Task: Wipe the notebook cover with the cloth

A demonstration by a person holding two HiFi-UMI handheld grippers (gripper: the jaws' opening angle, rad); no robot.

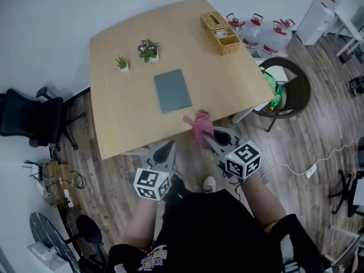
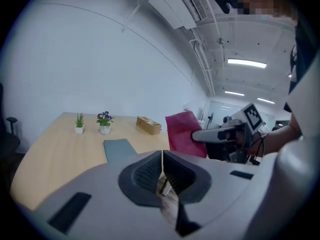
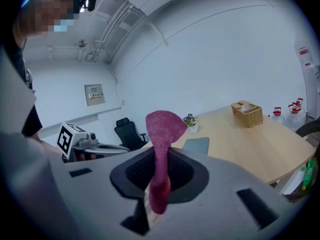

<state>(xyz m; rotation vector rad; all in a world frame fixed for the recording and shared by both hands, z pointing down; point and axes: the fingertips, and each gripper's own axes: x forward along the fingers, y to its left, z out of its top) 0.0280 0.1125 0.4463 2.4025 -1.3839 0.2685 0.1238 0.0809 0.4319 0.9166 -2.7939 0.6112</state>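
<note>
A grey-blue notebook (image 1: 173, 90) lies flat on the light wooden table (image 1: 125, 124), near its middle. It also shows as a flat slab, the notebook (image 2: 119, 149) in the left gripper view and the notebook (image 3: 196, 145) in the right gripper view. A pink cloth (image 1: 199, 126) hangs at the table's front edge, pinched in my right gripper (image 1: 211, 140). The cloth (image 3: 161, 149) stands up between that gripper's jaws. My left gripper (image 1: 167, 152) is shut and empty, held below the table's front edge, left of the right one.
Two small potted plants (image 1: 148, 50) stand at the table's back left. A wicker basket (image 1: 219, 33) sits at the back right. Water jugs (image 1: 256, 32) and a dark round chair (image 1: 290, 90) are to the right. A black office chair (image 1: 28, 118) is at the left.
</note>
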